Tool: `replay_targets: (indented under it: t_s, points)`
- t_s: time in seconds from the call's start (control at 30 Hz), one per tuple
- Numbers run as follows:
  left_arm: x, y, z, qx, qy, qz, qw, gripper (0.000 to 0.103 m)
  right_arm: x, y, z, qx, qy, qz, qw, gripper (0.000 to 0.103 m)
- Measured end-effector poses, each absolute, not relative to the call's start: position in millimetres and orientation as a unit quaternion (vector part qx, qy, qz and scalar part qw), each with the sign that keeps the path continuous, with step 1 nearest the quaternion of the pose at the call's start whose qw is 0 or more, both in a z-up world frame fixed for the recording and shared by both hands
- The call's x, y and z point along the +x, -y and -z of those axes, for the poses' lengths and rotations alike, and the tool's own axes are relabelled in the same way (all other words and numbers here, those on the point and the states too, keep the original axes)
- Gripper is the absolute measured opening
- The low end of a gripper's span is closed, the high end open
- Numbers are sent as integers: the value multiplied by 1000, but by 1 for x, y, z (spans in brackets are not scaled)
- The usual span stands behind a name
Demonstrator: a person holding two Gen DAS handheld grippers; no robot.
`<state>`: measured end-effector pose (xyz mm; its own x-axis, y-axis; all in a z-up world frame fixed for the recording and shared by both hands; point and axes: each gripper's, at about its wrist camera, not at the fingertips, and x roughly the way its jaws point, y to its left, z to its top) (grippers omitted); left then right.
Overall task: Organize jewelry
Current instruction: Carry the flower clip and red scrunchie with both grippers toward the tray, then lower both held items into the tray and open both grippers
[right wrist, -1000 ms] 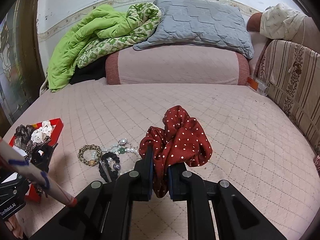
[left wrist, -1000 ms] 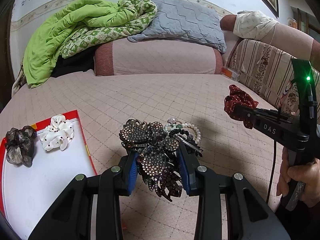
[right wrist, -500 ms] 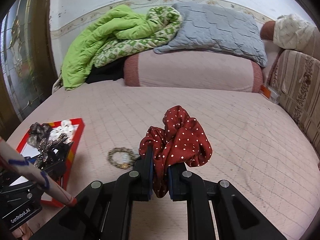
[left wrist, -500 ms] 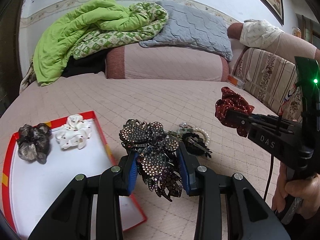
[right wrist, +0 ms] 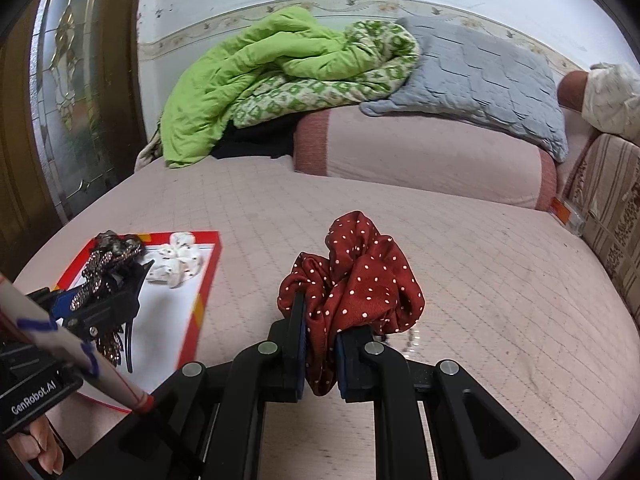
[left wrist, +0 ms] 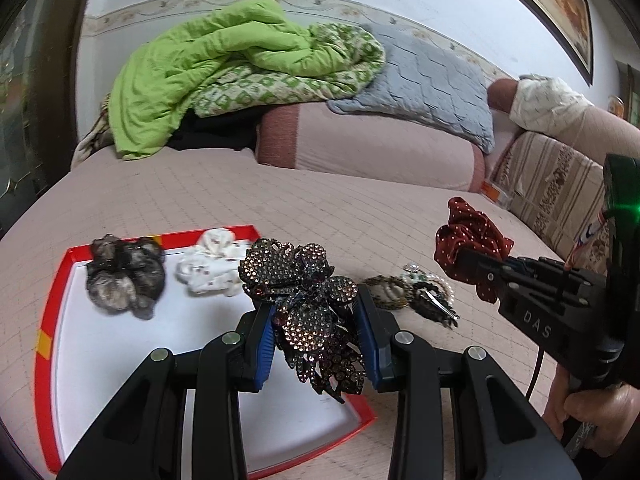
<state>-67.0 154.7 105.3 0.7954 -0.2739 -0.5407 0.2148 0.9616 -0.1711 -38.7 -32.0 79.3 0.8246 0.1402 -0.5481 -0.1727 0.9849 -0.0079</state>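
Observation:
My left gripper [left wrist: 316, 344] is shut on a rhinestone flower hair clip [left wrist: 308, 308] and holds it above the right edge of a red-rimmed white tray [left wrist: 44, 320]. The tray holds a dark grey scrunchie [left wrist: 124, 276] and a white dotted scrunchie [left wrist: 212, 264]. My right gripper [right wrist: 320, 356] is shut on a red polka-dot scrunchie [right wrist: 356, 284], held above the bed right of the tray [right wrist: 208, 276]. A pile of bracelets and clips [left wrist: 416, 292] lies on the bed between the two grippers.
The pink quilted bedspread [right wrist: 440, 240] stretches ahead. A bolster [right wrist: 420, 152], grey pillow [right wrist: 480, 76] and green blanket [right wrist: 256, 68] lie at the far end. A striped headboard cushion [left wrist: 560, 188] is to the right, a glass door [right wrist: 72, 80] to the left.
Both grippers moved left with their loads. The left gripper with the hair clip now hangs over the tray's edge, and the jewelry pile has shifted to its right.

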Motion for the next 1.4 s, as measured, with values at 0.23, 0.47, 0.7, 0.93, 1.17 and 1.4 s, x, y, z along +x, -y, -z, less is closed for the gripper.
replay_targets:
  t_s: [0.23,0.47,0.7,0.93,1.17,1.4]
  points:
    - [-71,-187,-107,-73,-291,108,948,35,-39,-1,-80,-49,-283,-104,952,13]
    - [-73,-216,-106,-93,-292,87,948,35,-38,-23,-80,-63,-283,-116,950,13]
    - [-73,-241,-105,-106,-294,63,948,35,-36,-34,-80,-71,-284,-124,948,13]
    - [-68,-291,-95,-140,-313,7,939,35,-29,-37,-81,-37,-297,-144,943,13]
    - [-63,-317,-80,-153,-339,-31,928,35,-24,-62,-77,-25,-313,-198,928,13]
    - [-52,-320,-72,-141,-356,-42,923,35,-14,-99,-60,-13,-356,-266,896,14]
